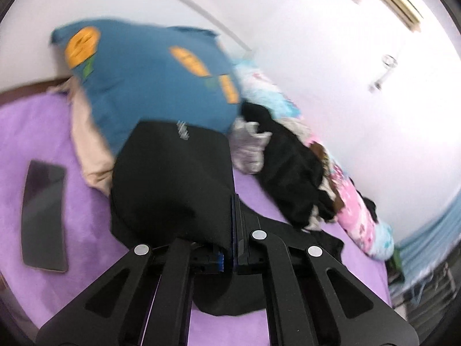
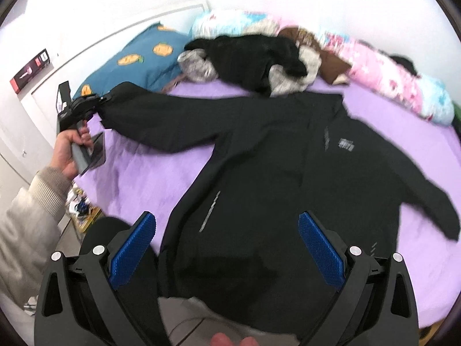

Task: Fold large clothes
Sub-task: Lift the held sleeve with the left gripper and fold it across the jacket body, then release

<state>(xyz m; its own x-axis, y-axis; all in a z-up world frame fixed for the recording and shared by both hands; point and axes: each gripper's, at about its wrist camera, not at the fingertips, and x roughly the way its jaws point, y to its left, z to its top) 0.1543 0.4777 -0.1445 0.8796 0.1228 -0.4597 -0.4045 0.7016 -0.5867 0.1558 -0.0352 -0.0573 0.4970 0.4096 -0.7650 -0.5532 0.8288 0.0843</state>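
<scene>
A large black jacket (image 2: 273, 158) lies spread front-up on the purple bed (image 2: 161, 170), sleeves out to both sides. My left gripper (image 2: 99, 101), held by a hand (image 2: 69, 147) in a beige sleeve, is shut on the cuff of the jacket's left-hand sleeve and holds it raised off the bed. In the left wrist view that sleeve (image 1: 173, 178) drapes over the closed left gripper (image 1: 234, 225). My right gripper (image 2: 227, 230) hangs open above the jacket's lower hem, its blue pads (image 2: 132, 248) wide apart and holding nothing.
A dark phone (image 1: 43, 216) lies on the sheet at the left. A blue pillow with orange prints (image 1: 149, 77), a heap of black and grey clothes (image 1: 288, 167) and a rolled floral quilt (image 1: 357, 210) line the wall side. Floor clutter shows past the bed's left edge (image 2: 83, 210).
</scene>
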